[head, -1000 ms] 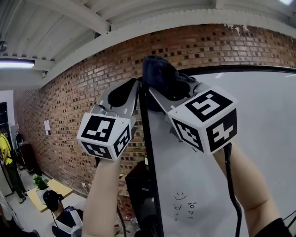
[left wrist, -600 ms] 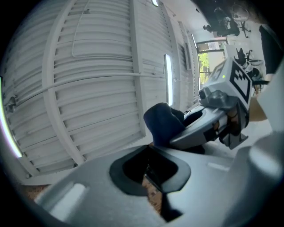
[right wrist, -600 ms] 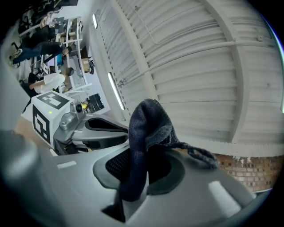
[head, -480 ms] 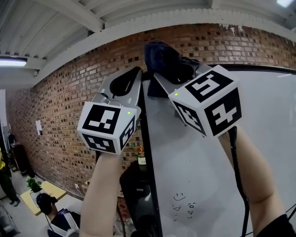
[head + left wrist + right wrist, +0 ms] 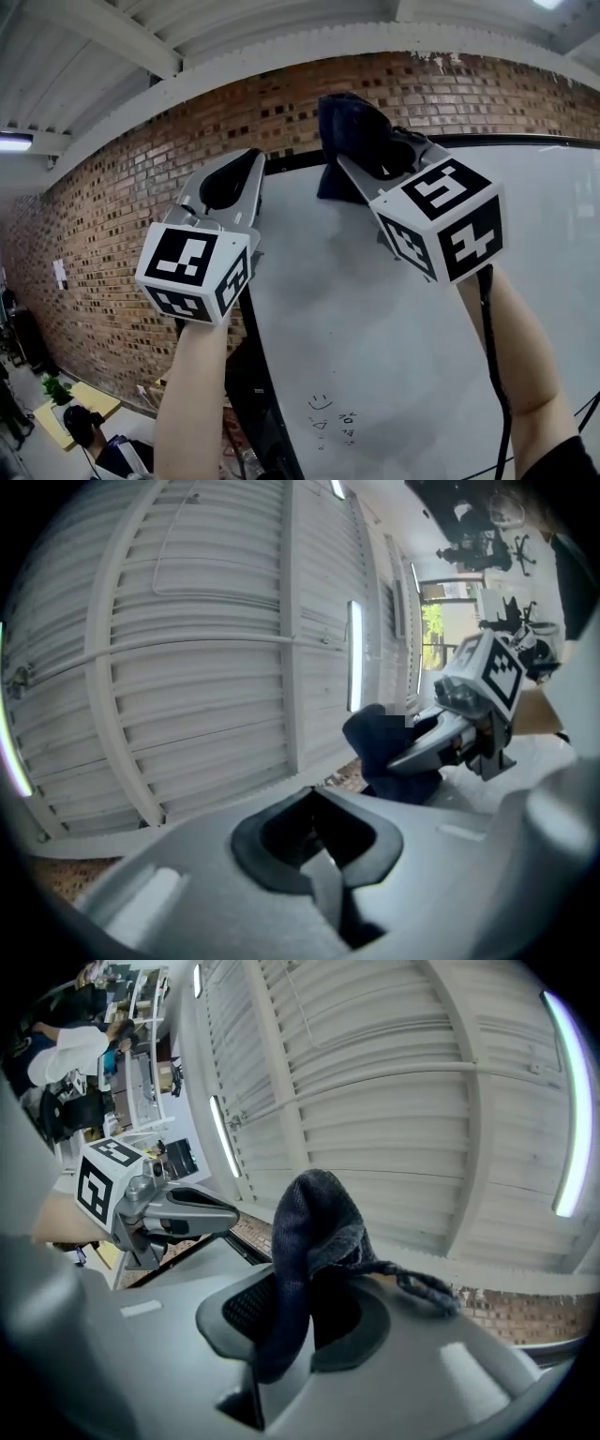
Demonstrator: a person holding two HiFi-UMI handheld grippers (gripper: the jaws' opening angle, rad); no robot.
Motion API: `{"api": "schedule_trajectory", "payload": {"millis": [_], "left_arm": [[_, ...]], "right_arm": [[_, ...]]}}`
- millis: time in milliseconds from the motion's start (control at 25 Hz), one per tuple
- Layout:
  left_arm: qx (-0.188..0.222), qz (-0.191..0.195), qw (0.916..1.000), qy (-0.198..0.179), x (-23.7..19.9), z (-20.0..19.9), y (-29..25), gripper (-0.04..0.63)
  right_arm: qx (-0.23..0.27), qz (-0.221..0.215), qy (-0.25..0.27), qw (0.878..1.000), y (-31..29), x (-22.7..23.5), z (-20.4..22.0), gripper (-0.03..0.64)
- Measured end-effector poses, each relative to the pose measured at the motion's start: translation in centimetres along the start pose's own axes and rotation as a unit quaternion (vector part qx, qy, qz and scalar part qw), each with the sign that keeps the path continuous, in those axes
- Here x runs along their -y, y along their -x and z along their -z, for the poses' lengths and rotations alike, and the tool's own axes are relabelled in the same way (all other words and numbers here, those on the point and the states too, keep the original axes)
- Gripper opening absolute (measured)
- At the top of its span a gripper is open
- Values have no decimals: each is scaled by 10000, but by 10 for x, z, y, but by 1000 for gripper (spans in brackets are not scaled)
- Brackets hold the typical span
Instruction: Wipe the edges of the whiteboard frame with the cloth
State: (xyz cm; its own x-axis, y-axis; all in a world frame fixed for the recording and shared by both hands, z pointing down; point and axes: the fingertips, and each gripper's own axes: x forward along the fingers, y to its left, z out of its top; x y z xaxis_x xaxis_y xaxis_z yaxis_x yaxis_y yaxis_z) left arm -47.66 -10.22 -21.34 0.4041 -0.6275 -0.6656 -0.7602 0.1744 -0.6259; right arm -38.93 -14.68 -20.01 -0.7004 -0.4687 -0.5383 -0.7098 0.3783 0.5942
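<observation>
The whiteboard (image 5: 375,319) stands in front of me, and its black frame (image 5: 525,141) runs along the top and down the left side. My right gripper (image 5: 361,159) is shut on a dark blue cloth (image 5: 347,131), which rests on the top frame edge a little right of the left corner. In the right gripper view the cloth (image 5: 314,1222) bunches up out of the right gripper (image 5: 305,1321). My left gripper (image 5: 230,183) sits by the top left corner, jaws shut with nothing between them. The left gripper view shows the left gripper (image 5: 319,846) and, beyond it, the cloth (image 5: 384,752).
A brick wall (image 5: 112,206) stands behind the board under a white beamed ceiling (image 5: 141,56). Small doodles (image 5: 328,412) mark the board low down. Dark equipment (image 5: 248,412) sits behind the left frame edge. Far below at the left is a floor with a yellow mat (image 5: 80,398).
My right gripper has carried the cloth rightward along the top frame edge, away from the left corner. The left gripper stays near that corner.
</observation>
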Motion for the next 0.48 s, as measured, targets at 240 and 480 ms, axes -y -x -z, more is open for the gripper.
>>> {"api": "schedule_trajectory", "payload": {"millis": [240,480], "left_arm": [[-57,-177,9998,-38,40,-20,-21,3],[-77,-224,9997,-118,82,-40,-45,3]], "right_arm": [[61,74,-141,9999,51,61,22,81],[111,-13,-73,9999,84,100,37,81]]}}
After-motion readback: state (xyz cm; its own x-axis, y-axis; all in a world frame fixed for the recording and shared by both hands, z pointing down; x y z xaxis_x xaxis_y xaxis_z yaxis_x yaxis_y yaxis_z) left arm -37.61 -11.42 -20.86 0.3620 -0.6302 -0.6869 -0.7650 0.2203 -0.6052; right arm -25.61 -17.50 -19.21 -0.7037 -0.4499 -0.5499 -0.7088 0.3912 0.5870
